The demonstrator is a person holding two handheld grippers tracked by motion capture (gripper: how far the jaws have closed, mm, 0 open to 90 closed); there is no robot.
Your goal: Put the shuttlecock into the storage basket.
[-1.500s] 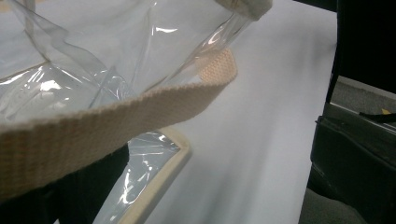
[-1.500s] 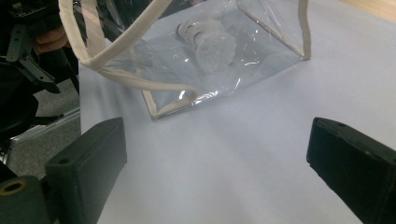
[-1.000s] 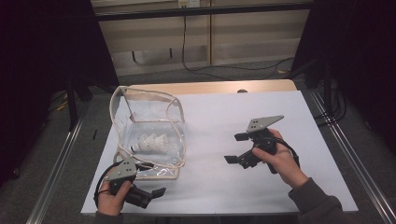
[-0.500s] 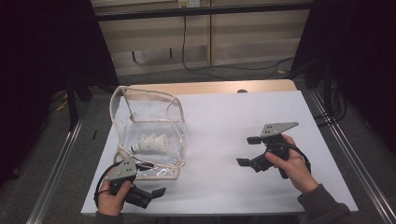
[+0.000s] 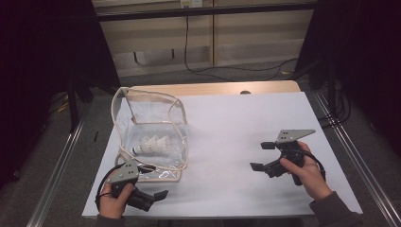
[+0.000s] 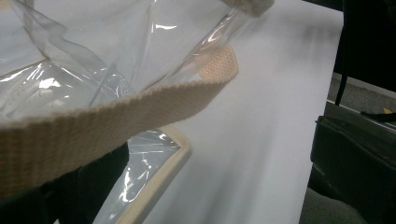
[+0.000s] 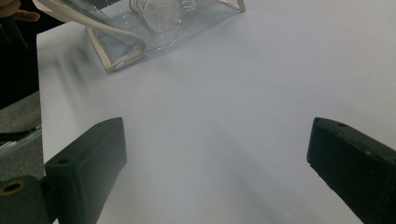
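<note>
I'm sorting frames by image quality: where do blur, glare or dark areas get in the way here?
High view: the white table is evenly lit, its surroundings fall into near black. Left gripper view: the beige strap of the clear bag is close and soft, with glare spots on the plastic. Right gripper view: the table looks smeared as if by motion, and the shuttlecocks in the bag are hazy.

Each hand carries a black gripper with two blocky, flat-faced jaws: the left gripper point(image 5: 150, 195) and the right gripper point(image 5: 263, 156). On top of each one sits a grey three-cornered plate with small dark holes, and a thin black cable makes a loop beside the handle. The right arm wears a dark grey sleeve point(image 5: 336, 212) with a ribbed cuff.
</note>
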